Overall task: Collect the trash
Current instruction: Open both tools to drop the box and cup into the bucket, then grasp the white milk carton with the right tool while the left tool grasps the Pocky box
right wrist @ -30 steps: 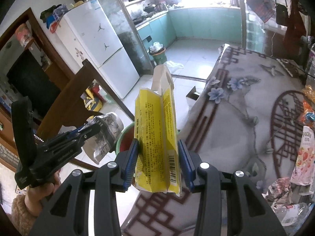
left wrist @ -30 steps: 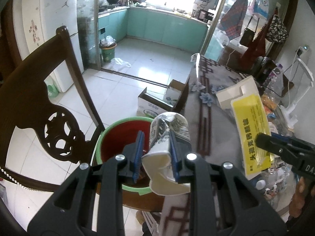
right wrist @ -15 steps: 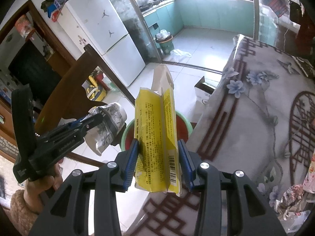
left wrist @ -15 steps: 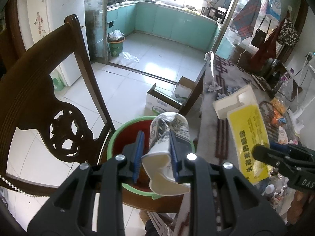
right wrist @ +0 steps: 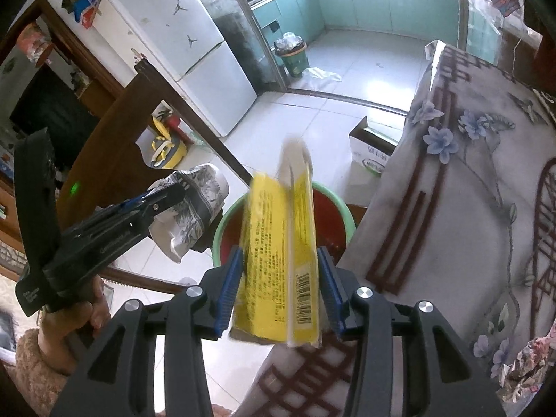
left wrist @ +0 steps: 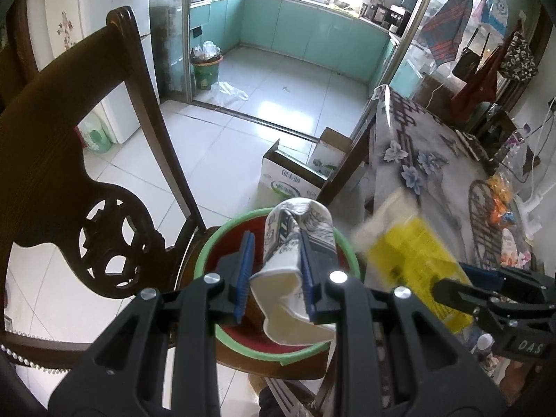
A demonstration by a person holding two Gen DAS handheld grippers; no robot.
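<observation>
Over the green-rimmed red bin [left wrist: 278, 344], the left gripper [left wrist: 276, 278] pinches a crumpled paper cup [left wrist: 295, 243]; the right gripper [right wrist: 281, 288] fingers are spreading, the yellow packet [right wrist: 278, 253] loose between them.

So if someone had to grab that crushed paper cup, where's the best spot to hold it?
Across its flattened middle, coming from above the bin. The paper cup is squashed thin there, so the left gripper pinches its two flat faces; the open white rim below is wider and floppier, likely to slip.

place: someone's home, dining area
giveaway: table [right wrist: 479, 208] with flowery cloth, carved wooden chair [left wrist: 59, 160] beside it
beyond table: teal kitchen cabinets [left wrist: 312, 38], white fridge [right wrist: 187, 52]
</observation>
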